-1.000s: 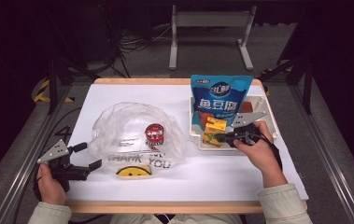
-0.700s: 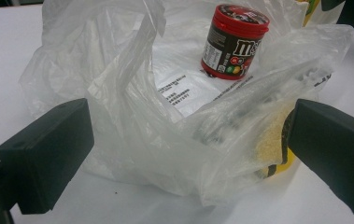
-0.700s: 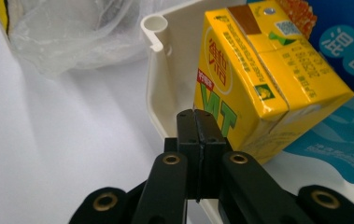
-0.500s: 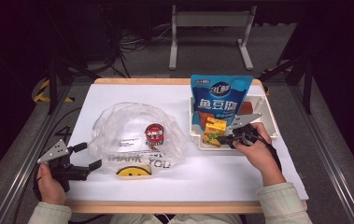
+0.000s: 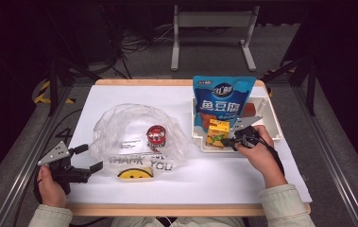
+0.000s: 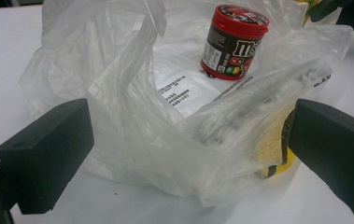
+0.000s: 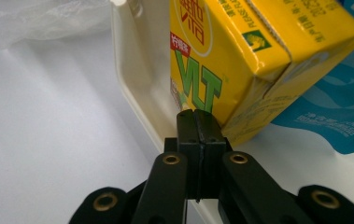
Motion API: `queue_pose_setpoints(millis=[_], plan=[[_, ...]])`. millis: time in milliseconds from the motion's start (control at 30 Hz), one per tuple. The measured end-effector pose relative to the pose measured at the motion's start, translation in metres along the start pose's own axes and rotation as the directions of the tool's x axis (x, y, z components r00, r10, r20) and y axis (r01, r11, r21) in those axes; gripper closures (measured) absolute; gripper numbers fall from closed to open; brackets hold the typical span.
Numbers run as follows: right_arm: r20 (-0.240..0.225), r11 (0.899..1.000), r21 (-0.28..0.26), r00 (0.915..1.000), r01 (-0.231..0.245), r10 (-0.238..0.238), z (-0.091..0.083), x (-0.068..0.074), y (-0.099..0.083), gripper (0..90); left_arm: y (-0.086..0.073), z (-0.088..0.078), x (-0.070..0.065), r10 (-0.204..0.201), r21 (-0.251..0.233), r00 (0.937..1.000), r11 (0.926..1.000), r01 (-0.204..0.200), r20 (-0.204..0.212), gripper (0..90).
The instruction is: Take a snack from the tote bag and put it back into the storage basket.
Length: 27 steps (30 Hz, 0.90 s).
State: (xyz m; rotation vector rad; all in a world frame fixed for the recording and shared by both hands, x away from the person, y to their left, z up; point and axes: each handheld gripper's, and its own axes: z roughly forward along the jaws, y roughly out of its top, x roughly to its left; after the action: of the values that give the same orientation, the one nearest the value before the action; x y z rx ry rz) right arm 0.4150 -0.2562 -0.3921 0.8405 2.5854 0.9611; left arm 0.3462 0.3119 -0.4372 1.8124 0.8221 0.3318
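On the white table top, taken with the white tray as landmark:

Right gripper: at the tray's near wall, held in the person's right hand, forearm running back from the tray toward the table's near edge. In the right gripper view its jaws are pressed together with nothing between them, their tips just at, perhaps touching, the lower corner of the yellow drink carton; contact cannot be told for certain.

Yellow drink carton: inside the tray, at its near left part, tilted, leaning over the tray's wall as seen in the right gripper view.

Blue snack pouch: standing in the tray behind the carton, rising above the tray's far rim.

Clear plastic bag: left of the tray, well apart from it, lying crumpled with its mouth open toward the near left; printed "THANK YOU" with a yellow smiley.

Red-lidded candy jar: upright inside the bag, on a printed slip.

Left gripper: far left of the tray, at the bag's near left edge, held low in the left hand. Jaws released and wide apart, the bag's loose rim lying between them, untouched by either pad in the left gripper view.
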Motion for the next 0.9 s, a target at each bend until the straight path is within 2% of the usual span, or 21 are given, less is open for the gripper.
queue_pose_setpoints(millis=[633,900], plan=[[0.034,1.0,0.018,0.9993,-0.018,0.017,0.0002,-0.0051,-0.0045,89.9,-0.0003,0.0006,0.0,-0.007,0.0,1.0,1.0,0.007,0.001,1.1],[0.006,1.0,0.005,0.9998,-0.02,0.02,-0.0027,-0.0032,-0.0035,89.7,-0.0002,0.0003,0.0003,-0.008,-0.001,1.0,1.0,0.008,0.003,1.2]])
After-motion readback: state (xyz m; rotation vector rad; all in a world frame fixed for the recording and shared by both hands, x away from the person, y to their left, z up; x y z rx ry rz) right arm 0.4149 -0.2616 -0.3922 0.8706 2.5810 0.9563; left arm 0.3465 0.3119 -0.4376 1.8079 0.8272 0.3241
